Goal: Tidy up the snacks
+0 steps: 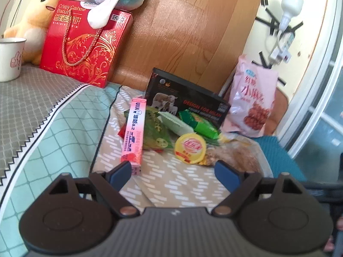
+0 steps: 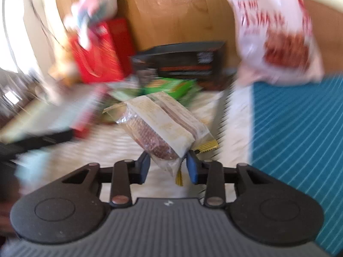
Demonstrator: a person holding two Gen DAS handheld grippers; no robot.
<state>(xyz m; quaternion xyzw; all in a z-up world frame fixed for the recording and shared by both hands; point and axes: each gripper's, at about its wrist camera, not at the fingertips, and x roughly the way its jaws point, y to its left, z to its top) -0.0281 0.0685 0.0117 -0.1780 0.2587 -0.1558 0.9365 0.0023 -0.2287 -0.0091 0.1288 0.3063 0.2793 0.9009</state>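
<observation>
A heap of snacks lies on the bed: a long pink box (image 1: pixel 133 131), green packets (image 1: pixel 198 122), a yellow jelly cup (image 1: pixel 190 147) and a clear pack of brown cakes (image 1: pixel 233 153). My left gripper (image 1: pixel 173 174) is open and empty just in front of the heap, its left finger beside the pink box's near end. My right gripper (image 2: pixel 168 167) is shut on a clear pack of brown wafers (image 2: pixel 165 126) and holds it above the bed. That view is blurred by motion.
A black box (image 1: pixel 188 100) leans on the wooden headboard (image 1: pixel 193 32), with a pink snack bag (image 1: pixel 250 100) to its right and a red gift box (image 1: pixel 85 42) with plush toys to its left. A white mug (image 1: pixel 9 59) stands far left. A teal striped cloth (image 2: pixel 300 139) lies right.
</observation>
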